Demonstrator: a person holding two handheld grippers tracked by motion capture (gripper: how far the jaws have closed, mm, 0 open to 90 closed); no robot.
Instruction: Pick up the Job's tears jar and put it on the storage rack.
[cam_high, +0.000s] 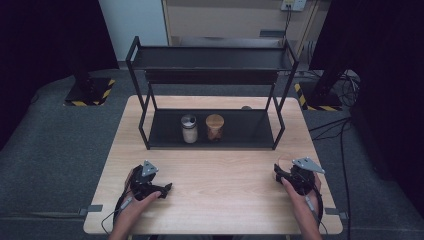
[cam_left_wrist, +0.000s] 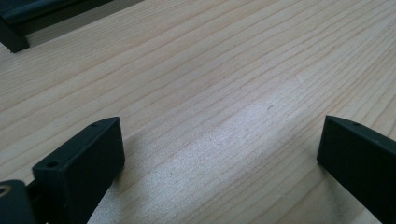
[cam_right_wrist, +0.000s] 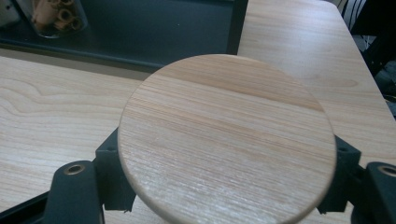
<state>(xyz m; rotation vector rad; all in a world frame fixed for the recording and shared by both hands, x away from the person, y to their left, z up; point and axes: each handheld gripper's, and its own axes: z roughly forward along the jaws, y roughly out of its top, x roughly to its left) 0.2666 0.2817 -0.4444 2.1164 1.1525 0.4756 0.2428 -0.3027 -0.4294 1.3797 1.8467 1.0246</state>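
Right gripper view: our right tongs (cam_right_wrist: 224, 186) clamp the round pale wooden lid (cam_right_wrist: 227, 140), flat face up; left tongs (cam_left_wrist: 219, 154) gape.

Round wooden lid (cam_right_wrist: 227, 140), flat and pale, with thin brown lines of grain running across the top. Sits on a jar seen faintly in the high view, at the right front part of the table (cam_high: 220, 200), out in front of the black shelf (cam_high: 165, 135) and off to the right of its right leg. Lies level, top face up, edge smooth and thin. Pinched from both sides at the rim. Well apart from the two jars on the shelf, far to the right of them, close to the table's right edge
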